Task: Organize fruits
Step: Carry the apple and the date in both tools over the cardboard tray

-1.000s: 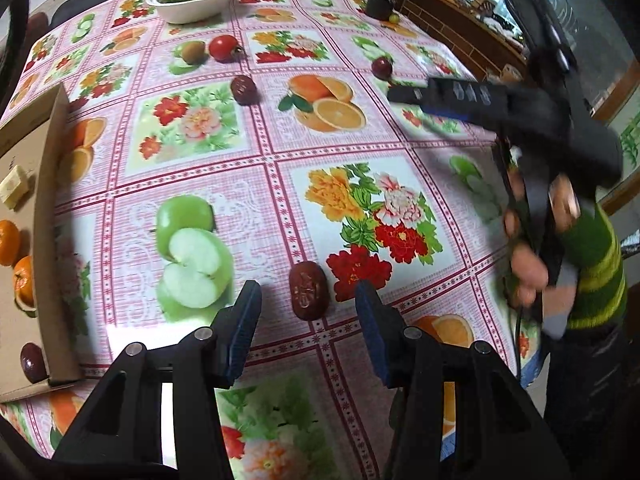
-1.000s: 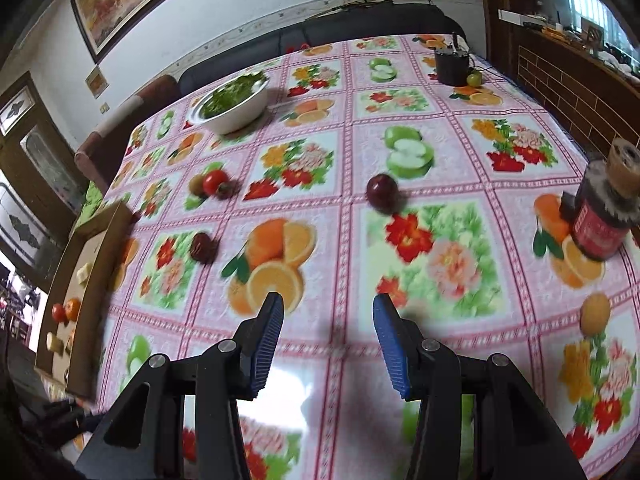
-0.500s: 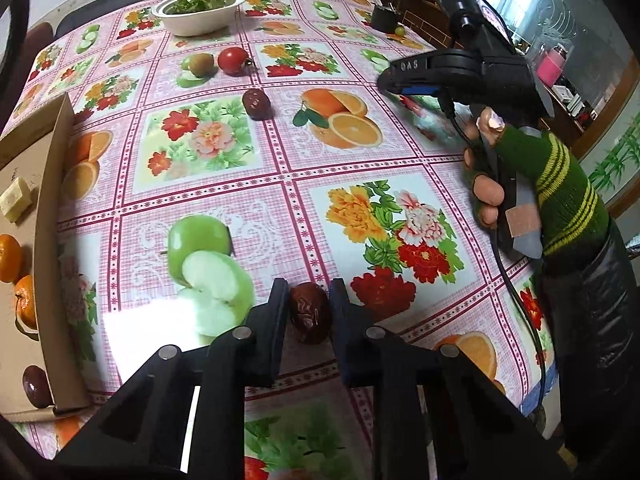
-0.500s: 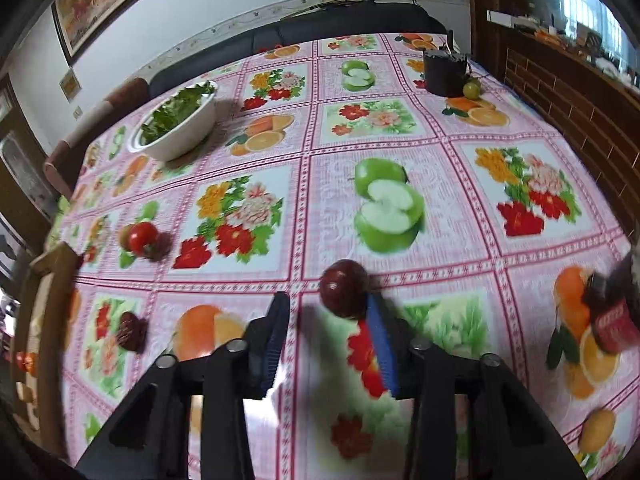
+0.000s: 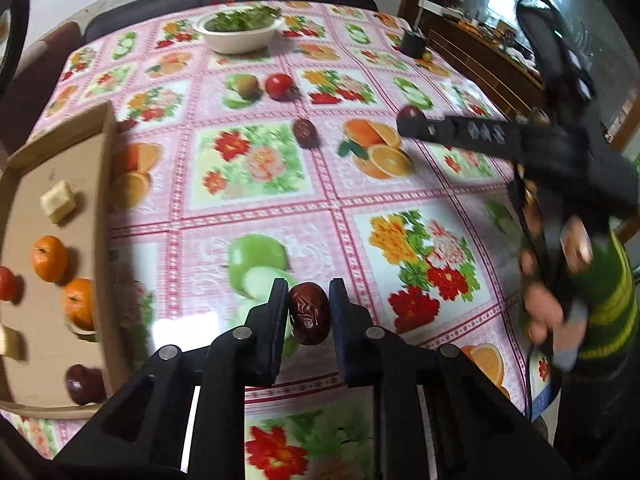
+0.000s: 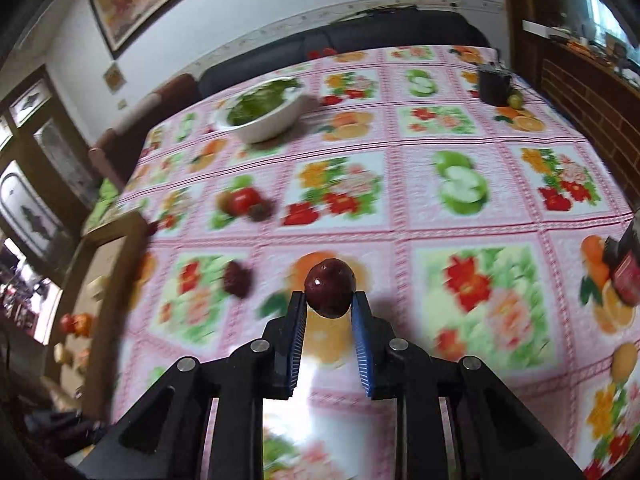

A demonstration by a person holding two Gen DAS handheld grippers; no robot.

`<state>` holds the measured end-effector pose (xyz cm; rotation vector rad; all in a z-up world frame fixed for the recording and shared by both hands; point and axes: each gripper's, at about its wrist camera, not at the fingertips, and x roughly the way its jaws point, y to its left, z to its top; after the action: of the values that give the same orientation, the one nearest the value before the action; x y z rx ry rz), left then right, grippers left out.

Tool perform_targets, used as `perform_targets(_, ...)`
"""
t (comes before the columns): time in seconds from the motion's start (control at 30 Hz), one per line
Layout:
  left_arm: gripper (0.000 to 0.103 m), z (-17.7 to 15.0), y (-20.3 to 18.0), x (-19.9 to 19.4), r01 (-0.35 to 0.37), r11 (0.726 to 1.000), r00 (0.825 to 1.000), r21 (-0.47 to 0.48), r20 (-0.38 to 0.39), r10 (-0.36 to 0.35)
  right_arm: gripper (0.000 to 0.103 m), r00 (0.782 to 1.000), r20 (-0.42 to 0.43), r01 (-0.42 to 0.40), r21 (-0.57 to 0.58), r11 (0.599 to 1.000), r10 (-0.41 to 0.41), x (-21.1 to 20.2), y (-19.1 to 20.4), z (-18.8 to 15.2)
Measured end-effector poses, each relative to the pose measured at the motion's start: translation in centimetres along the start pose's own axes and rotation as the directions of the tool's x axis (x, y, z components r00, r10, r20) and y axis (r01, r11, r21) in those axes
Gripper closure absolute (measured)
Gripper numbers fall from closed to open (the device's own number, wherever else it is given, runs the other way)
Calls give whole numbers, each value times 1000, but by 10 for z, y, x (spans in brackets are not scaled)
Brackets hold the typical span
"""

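My left gripper [image 5: 309, 312] is shut on a wrinkled red date [image 5: 309, 313] and holds it just above the tablecloth. My right gripper [image 6: 330, 305] is shut on a round dark red plum [image 6: 330, 293] and holds it above the table; it also shows in the left wrist view [image 5: 404, 120]. A cardboard tray [image 5: 100, 184] at the left holds oranges [image 5: 49, 258], a dark plum [image 5: 82, 383] and pale cubes [image 5: 58, 202]. Another date [image 5: 305, 133], a tomato [image 5: 279, 86] and a kiwi [image 5: 247, 85] lie on the cloth.
A white bowl of greens [image 5: 240, 32] stands at the far side. A dark cup [image 6: 494, 87] with a small green fruit sits far right. A red jar [image 6: 626, 274] stands at the right edge, with a yellowish-brown fruit [image 6: 624, 360] near it. A dark sofa lies behind the table.
Both grippers closed on their fruit and lifted them off the cloth. The right gripper with the plum has swung left, toward the tray side.
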<state>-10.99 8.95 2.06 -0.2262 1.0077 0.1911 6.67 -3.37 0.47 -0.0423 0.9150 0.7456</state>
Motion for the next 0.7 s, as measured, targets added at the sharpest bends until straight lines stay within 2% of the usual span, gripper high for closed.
perform_targets(0.33, 85, 8, 34, -25, -69, 995, 995, -67, 72, 74, 79, 996, -26, -87, -70, 994, 85, -17, 51, -14)
perform_targets(0.7, 85, 7, 64, -36, -75, 990, 992, -123, 93, 86, 79, 990, -53, -138, -129, 982, 132, -13, 93, -13)
